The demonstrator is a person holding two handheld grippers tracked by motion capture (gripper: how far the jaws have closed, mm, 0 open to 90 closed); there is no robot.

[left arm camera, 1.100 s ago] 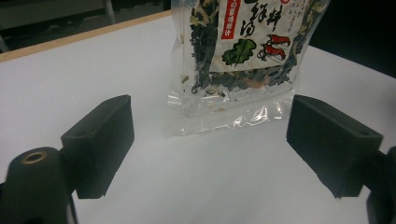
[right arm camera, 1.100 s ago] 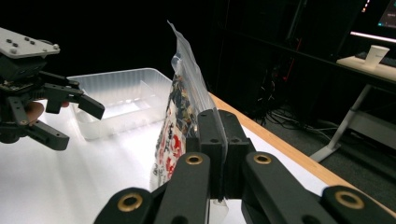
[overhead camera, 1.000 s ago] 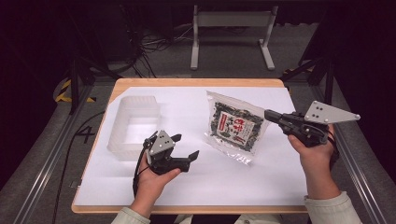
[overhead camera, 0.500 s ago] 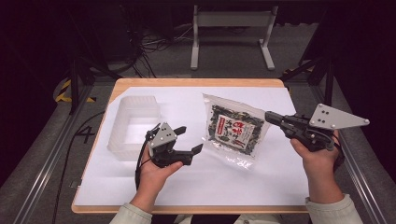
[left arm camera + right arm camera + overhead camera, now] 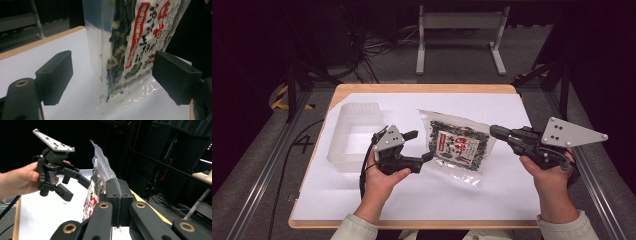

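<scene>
- While its two black jaws are pressed flat together, the right hand-held gripper [image 5: 495, 131] pinches the clear edge of the seaweed packet [image 5: 458, 145]; in the right gripper view [image 5: 117, 195] a strip of film runs between the pads.
- Its grey three-cornered plate [image 5: 568, 133] points toward the counter's right side, and the person's right hand [image 5: 550, 172] wraps the grip from below.
- Across the packet, the left hand-held gripper [image 5: 419, 146] has its jaws spread wide, one on either side of the packet's other edge.
- In the left gripper view the packet [image 5: 135, 47] stands upright between the two pads [image 5: 55, 75], with a gap on each side, so neither pad touches it.
- The left hand [image 5: 379, 176] holds that tool from underneath, and a black cable hangs from it beside the wrist.
- The packet is a transparent pouch of dark dried seaweed with a red and white label; it sits near the middle of the white sheet [image 5: 507, 190], its right edge lifted in the closed jaws.
- A clear plastic tub [image 5: 354, 131] rests on the sheet to the left, just beside the left tool.
- The white sheet covers most of the wooden counter [image 5: 422, 88], whose light edge shows at the far and near sides.
</scene>
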